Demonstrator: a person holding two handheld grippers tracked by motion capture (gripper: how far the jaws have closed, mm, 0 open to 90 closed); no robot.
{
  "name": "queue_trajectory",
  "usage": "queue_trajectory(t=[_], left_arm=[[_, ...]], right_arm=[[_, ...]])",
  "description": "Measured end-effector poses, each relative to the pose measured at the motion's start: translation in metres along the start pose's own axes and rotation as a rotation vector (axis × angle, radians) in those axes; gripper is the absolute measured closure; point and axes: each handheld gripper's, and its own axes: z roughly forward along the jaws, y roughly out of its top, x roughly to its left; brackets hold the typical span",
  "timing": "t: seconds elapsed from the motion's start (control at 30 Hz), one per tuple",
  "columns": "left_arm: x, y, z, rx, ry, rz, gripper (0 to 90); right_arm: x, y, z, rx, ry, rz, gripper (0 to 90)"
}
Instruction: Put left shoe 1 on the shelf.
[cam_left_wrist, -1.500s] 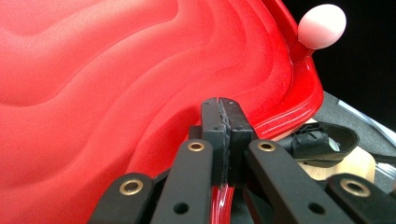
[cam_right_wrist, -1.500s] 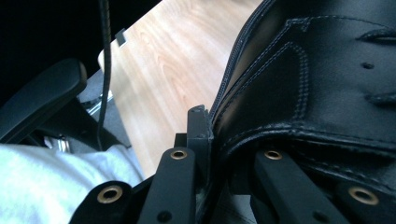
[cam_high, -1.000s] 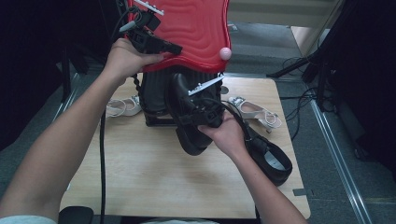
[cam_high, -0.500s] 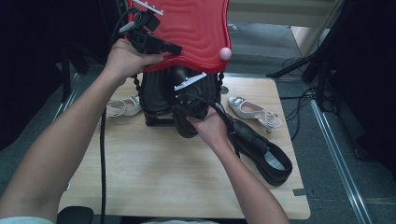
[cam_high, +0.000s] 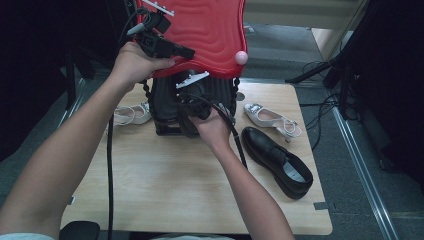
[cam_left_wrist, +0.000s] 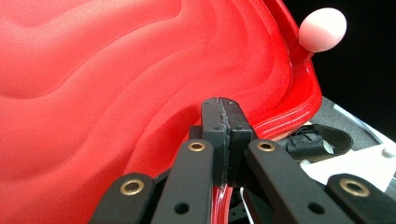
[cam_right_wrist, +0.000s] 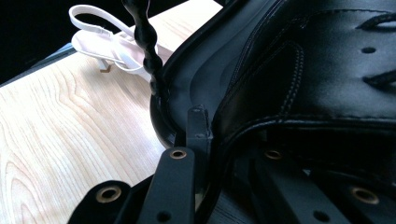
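Upper left of the high view, the left gripper (cam_high: 182, 51) is clenched on the red lid's (cam_high: 210, 30) lower edge. At centre, the right gripper (cam_high: 187, 117) grasps a black shoe (cam_right_wrist: 303, 79) at the black container (cam_high: 167, 107); another black shoe (cam_high: 277, 160) lies lower right.

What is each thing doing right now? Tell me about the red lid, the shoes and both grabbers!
Red lid: lifted open, tilted up.
Left gripper: shut on the red lid's edge.
Right gripper: shut on a black shoe, at the black box under the lid.
Other black shoe: lying flat on the table.
White sandal: lying on the table, right of the box.
Second white sandal: lying left of the box.
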Motion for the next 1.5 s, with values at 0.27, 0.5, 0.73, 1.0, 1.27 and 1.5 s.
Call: queue_trajectory(t=[0.27,0.5,0.73,1.0,1.27,1.5], left_arm=[[0.000,-0.001,0.000,-0.005,0.000,-0.002,90.0],[0.000,-0.001,0.000,-0.007,0.000,0.001,90.0],[0.000,-0.001,0.000,-0.009,0.003,0.004,90.0],[0.001,-0.001,0.000,-0.013,0.002,-0.003,90.0],[0.001,-0.001,0.000,-0.014,0.000,-0.002,90.0],[0.002,-0.001,0.000,-0.015,0.002,0.001,90.0]], right_arm=[[0.000,0.002,0.007,0.019,0.024,0.036,75.9],[0.003,0.005,0.012,0.045,0.060,0.052,64.6],[0.006,0.008,0.016,0.068,0.043,0.058,70.2],[0.008,0.011,0.019,0.071,-0.028,-0.015,79.6],[0.006,0.010,0.018,0.076,0.031,0.040,64.8],[0.012,0.008,0.005,0.045,0.057,0.041,54.9]])
